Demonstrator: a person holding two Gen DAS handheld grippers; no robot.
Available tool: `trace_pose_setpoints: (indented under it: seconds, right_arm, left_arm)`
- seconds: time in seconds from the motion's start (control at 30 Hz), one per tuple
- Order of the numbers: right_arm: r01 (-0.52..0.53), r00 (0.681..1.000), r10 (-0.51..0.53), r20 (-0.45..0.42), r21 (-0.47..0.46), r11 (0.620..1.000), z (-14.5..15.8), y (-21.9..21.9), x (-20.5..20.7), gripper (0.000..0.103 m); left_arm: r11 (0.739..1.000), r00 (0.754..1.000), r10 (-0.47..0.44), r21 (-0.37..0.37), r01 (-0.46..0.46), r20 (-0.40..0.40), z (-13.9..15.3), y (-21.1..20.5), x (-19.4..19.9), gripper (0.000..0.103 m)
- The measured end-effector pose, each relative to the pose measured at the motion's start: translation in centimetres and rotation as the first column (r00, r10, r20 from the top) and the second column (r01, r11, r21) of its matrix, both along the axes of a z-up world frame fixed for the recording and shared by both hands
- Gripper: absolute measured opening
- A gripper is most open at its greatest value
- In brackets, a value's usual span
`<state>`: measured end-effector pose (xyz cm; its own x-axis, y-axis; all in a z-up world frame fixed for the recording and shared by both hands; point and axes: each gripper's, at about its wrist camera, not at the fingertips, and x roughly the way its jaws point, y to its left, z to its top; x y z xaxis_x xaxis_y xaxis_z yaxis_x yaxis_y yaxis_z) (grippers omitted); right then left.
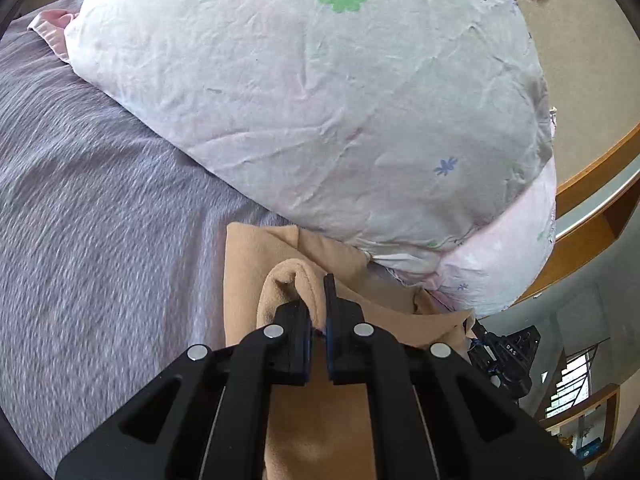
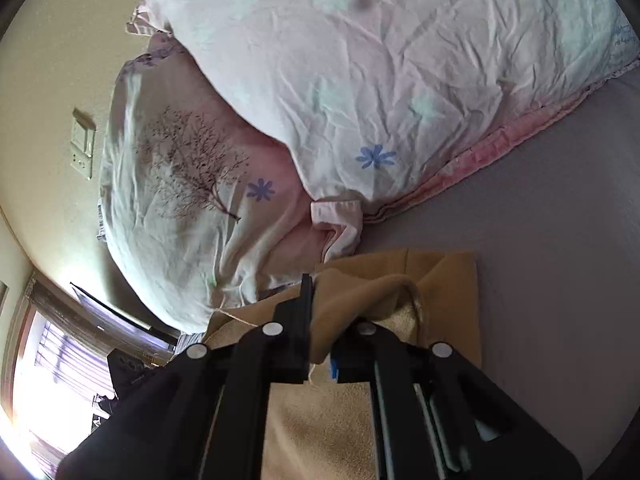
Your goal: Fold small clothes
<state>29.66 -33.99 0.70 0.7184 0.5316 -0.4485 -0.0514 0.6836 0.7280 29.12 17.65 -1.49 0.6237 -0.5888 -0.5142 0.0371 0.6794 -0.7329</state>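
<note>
A tan fleece garment [image 1: 248, 264] lies on the grey bedspread [image 1: 100, 200], close against a pillow. My left gripper [image 1: 318, 304] is shut on a bunched fold of the tan garment, which bulges up between and over the fingers. The other gripper shows at the right edge of the left wrist view [image 1: 508, 356]. In the right wrist view the same tan garment [image 2: 448, 280] lies flat beyond the fingers. My right gripper [image 2: 324, 320] is shut on a raised fold of it, which drapes over the right finger and hides its tip.
A large white pillow [image 1: 320, 100] with flower prints lies just past the garment, also in the right wrist view [image 2: 380, 80]. A second pillow with a tree print [image 2: 180, 200] lies beside it. A wooden bed frame [image 1: 592, 184] runs behind. A window [image 2: 36, 380] glares at the lower left.
</note>
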Motion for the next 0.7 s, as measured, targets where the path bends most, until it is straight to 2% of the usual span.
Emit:
trace_pose_setpoints:
  seconds: [0.07,0.13,0.17,0.23,0.27,0.3,0.33,0.37,0.43,0.53,0.67,0.7]
  right_arm:
    - [0.034,0.999,-0.034,-0.039,0.003,0.999,-0.6,0.0,1.3,0.010]
    - [0.079,0.989,-0.084,-0.125,-0.048,0.996,-1.6,0.4,2.9,0.040]
    - [0.097,0.983,-0.107,-0.149,-0.075,0.992,-2.0,0.5,3.1,0.048]
    - [0.107,0.984,-0.120,-0.132,-0.097,0.989,-1.8,0.7,2.8,0.050]
    - [0.119,0.983,-0.135,-0.123,-0.127,0.985,-1.4,0.8,2.2,0.057]
    - [0.146,0.982,-0.163,-0.099,-0.164,0.976,-0.7,0.7,1.2,0.064]
    - [0.177,0.978,-0.194,-0.074,-0.196,0.964,-0.1,0.7,0.2,0.077]
    - [0.205,0.974,-0.220,-0.046,-0.219,0.954,0.4,0.5,-0.9,0.079]
    - [0.194,0.981,-0.194,0.022,-0.237,0.952,1.3,0.5,-3.4,0.079]
    - [0.164,0.986,-0.147,0.084,-0.271,0.948,1.4,0.6,-5.4,0.079]
    - [0.129,0.992,-0.122,0.040,-0.284,0.950,0.2,0.6,-4.8,0.058]
    - [0.113,0.993,-0.113,0.016,-0.298,0.948,0.0,0.7,-4.3,0.058]
  left_arm:
    - [1.000,1.000,0.009,0.011,-0.009,-0.015,-0.3,0.2,1.3,0.004]
    - [1.000,0.999,0.006,0.015,-0.005,-0.052,-0.7,-0.1,2.4,0.005]
    - [1.000,0.997,0.004,0.003,-0.004,-0.076,-0.8,-0.1,3.0,0.006]
    - [0.999,0.995,0.002,-0.034,-0.005,-0.099,-0.6,0.3,3.2,0.013]
    - [0.999,0.996,0.007,-0.039,-0.010,-0.087,-0.2,0.6,2.9,0.030]
    - [0.999,0.998,0.032,-0.024,-0.033,-0.061,0.4,1.1,2.3,0.064]
    - [0.998,0.997,0.066,-0.003,-0.066,-0.036,1.0,1.7,1.3,0.081]
    - [0.995,0.995,0.097,0.019,-0.097,-0.008,1.6,2.2,0.3,0.093]
    - [0.996,0.997,0.081,0.033,-0.081,0.005,2.2,2.6,-1.0,0.093]
    - [0.999,0.999,0.019,0.040,-0.017,-0.048,1.4,2.8,-3.0,0.093]
    - [0.996,0.993,-0.059,0.055,0.065,-0.104,-0.2,0.8,-5.5,0.092]
    - [0.995,0.990,-0.078,0.049,0.084,-0.115,-0.6,0.5,-6.0,0.092]
